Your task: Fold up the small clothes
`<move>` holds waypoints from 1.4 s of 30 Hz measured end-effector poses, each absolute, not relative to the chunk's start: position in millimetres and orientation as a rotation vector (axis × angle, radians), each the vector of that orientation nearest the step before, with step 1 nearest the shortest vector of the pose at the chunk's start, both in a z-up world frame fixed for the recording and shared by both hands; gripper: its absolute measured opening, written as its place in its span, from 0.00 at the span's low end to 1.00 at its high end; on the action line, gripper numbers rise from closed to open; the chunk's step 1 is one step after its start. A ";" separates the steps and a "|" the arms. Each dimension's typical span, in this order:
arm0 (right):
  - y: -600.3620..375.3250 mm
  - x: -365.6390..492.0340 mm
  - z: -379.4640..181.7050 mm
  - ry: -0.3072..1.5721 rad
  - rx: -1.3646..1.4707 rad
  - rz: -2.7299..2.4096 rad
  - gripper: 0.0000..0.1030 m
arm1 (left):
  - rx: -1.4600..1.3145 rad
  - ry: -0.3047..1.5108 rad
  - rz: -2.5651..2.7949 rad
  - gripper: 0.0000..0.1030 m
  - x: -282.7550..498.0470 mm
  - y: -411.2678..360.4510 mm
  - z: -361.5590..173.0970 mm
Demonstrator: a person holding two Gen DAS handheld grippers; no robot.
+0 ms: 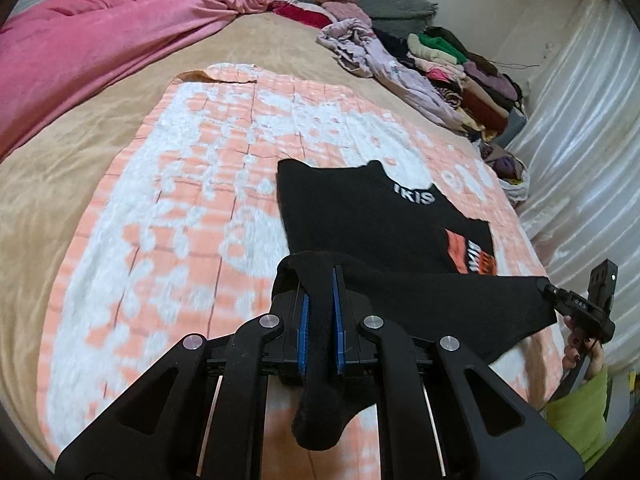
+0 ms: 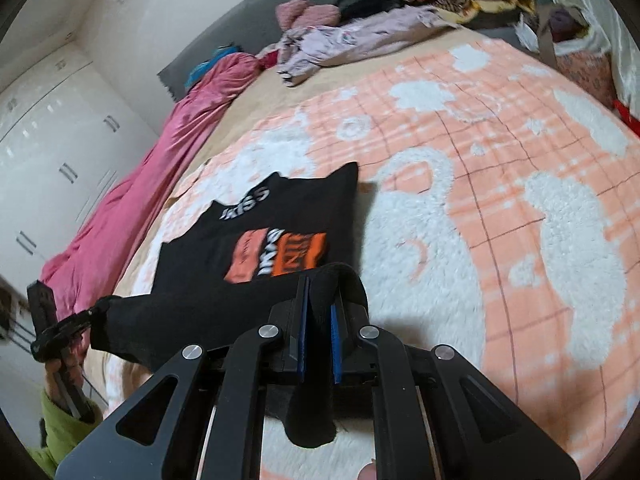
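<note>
On the peach-and-white blanket (image 1: 224, 184) lies our black top (image 1: 360, 216), its collar end flat, its near hem lifted. We hold that hem at both corners — our left gripper (image 1: 319, 304) pinches one bunched corner between its blue pads, our right gripper (image 2: 318, 312) is clamped on the other, the edge stretched between them. We judge this the first fold: hem carried toward the collar. Next we must lay the hem down square over the printed front, both corners level, before letting go — otherwise the fold skews.
</note>
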State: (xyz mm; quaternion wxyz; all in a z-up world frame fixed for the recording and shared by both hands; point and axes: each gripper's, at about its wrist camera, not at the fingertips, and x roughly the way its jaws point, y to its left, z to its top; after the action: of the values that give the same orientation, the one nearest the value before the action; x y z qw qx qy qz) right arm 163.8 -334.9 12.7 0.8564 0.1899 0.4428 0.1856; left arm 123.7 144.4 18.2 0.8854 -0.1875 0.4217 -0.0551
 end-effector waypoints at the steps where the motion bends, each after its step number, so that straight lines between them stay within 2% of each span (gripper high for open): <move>1: -335.0 167.6 10.2 0.933 0.403 0.385 0.08 | -0.391 0.882 -0.110 0.04 129.4 143.9 15.2; 10: -332.7 211.0 -10.8 0.965 0.412 0.341 0.08 | -0.417 0.924 -0.068 0.04 181.0 146.6 -11.3; 17: -329.0 229.5 -38.4 1.034 0.437 0.320 0.09 | -0.407 0.957 -0.060 0.08 194.8 146.9 -34.2; 19: -333.3 227.3 -37.0 1.026 0.467 0.334 0.12 | -0.409 0.946 -0.075 0.15 191.5 147.1 -30.8; 20: -336.2 225.8 -35.4 1.022 0.490 0.343 0.16 | -0.420 0.939 -0.089 0.26 189.3 147.4 -28.0; 21: -339.7 223.3 -33.0 1.014 0.512 0.357 0.18 | -0.424 0.928 -0.093 0.43 186.9 147.5 -24.4; 22: -341.8 221.1 -30.7 1.007 0.520 0.362 0.19 | -0.412 0.914 -0.082 0.48 183.7 146.9 -19.8; 23: -342.9 219.3 -28.3 1.002 0.524 0.367 0.21 | -0.396 0.902 -0.078 0.50 180.1 146.3 -15.0; 25: -344.1 215.5 -23.6 0.994 0.528 0.379 0.30 | -0.396 0.879 -0.091 0.51 171.7 146.7 -6.0; 27: -345.5 209.8 -17.3 0.978 0.517 0.366 0.57 | -0.399 0.870 -0.095 0.52 164.7 147.4 0.1; 33: -351.2 184.4 3.9 0.928 0.443 0.329 0.58 | -0.396 0.877 -0.114 0.52 136.5 146.0 5.4; 42: -320.6 167.6 -0.1 0.970 0.360 0.379 0.56 | -0.455 0.930 -0.146 0.52 116.0 142.8 -13.9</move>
State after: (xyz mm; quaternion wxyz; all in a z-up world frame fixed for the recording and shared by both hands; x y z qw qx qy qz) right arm 167.6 -320.6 -0.1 0.8519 0.1710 0.4610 0.1803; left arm 116.0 142.8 -13.9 0.8665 -0.2173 0.4440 -0.0699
